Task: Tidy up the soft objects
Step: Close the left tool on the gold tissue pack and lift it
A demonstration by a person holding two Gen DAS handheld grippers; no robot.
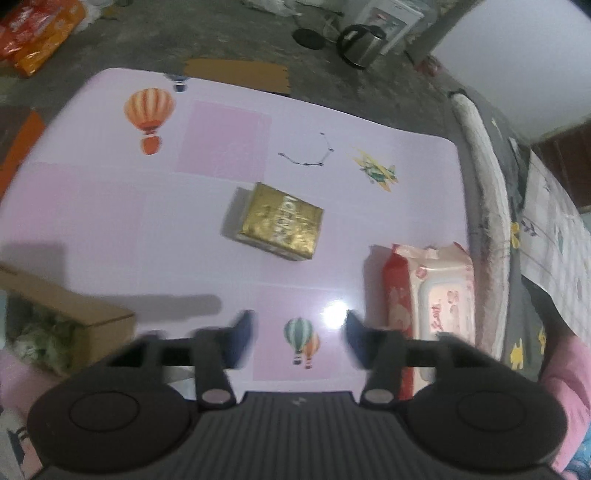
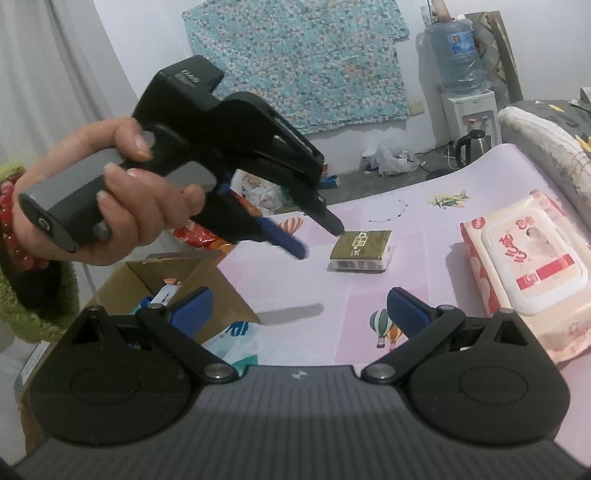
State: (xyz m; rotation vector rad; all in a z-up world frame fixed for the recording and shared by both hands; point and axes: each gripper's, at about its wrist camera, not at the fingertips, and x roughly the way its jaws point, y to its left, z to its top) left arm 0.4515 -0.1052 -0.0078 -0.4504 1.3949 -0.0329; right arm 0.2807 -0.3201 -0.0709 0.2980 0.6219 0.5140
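Observation:
A gold tissue pack [image 1: 279, 223] lies near the middle of the pink table [image 1: 92, 206]; it also shows in the right wrist view [image 2: 362, 249]. A pink wet-wipes pack [image 1: 434, 295] lies at the table's right edge, also in the right wrist view [image 2: 524, 269]. My left gripper [image 1: 299, 338] is open and empty, above the table short of the gold pack; in the right wrist view [image 2: 319, 240] it hovers just left of that pack. My right gripper [image 2: 299, 314] is open and empty, low over the table's near side.
An open cardboard box [image 2: 177, 288] with soft packs inside stands at the table's left edge, also in the left wrist view [image 1: 74, 317]. A bed [image 1: 517, 229] runs along the right side. A kettle [image 1: 360, 44] and snack bags [image 1: 37, 33] sit on the floor beyond.

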